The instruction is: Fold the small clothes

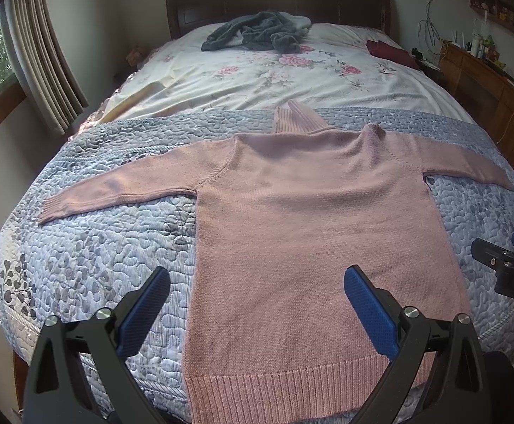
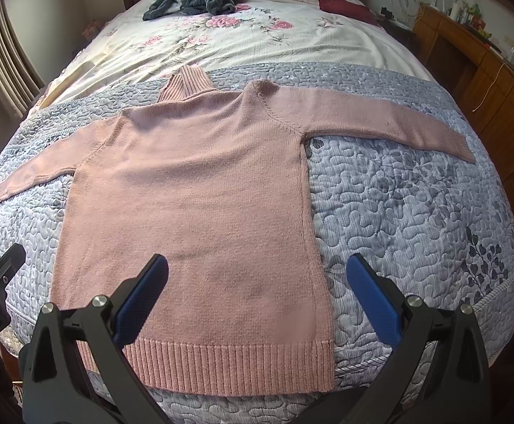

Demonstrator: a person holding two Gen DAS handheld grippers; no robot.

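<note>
Left gripper (image 1: 257, 296) and right gripper (image 2: 257, 289), both hand-held, hang above the near edge of the bed with their blue-padded fingers spread wide and nothing between them. The left one sits over the near left part of the hem, the right one over the near right part. The pink turtleneck sweater (image 2: 193, 190) lies flat, front or back up (which cannot be told), on the grey-blue quilted coverlet (image 2: 398, 212), its ribbed hem (image 2: 228, 364) nearest, its ribbed collar (image 2: 186, 83) at the far end, and both sleeves stretched out sideways: the left sleeve (image 1: 115, 194) and the right sleeve (image 2: 380, 120). Farther off, on the floral sheet (image 1: 257, 74), lie a dark grey garment (image 1: 253, 33) and a dark red cloth (image 1: 391, 53), well apart from the sweater.

Judged stage: folding not yet begun. A sound first move would bring each sleeve across the body; pinch only the cuff's top layers, lift little, and lay the sleeve straight so that the knit does not drag or bunch.
</note>
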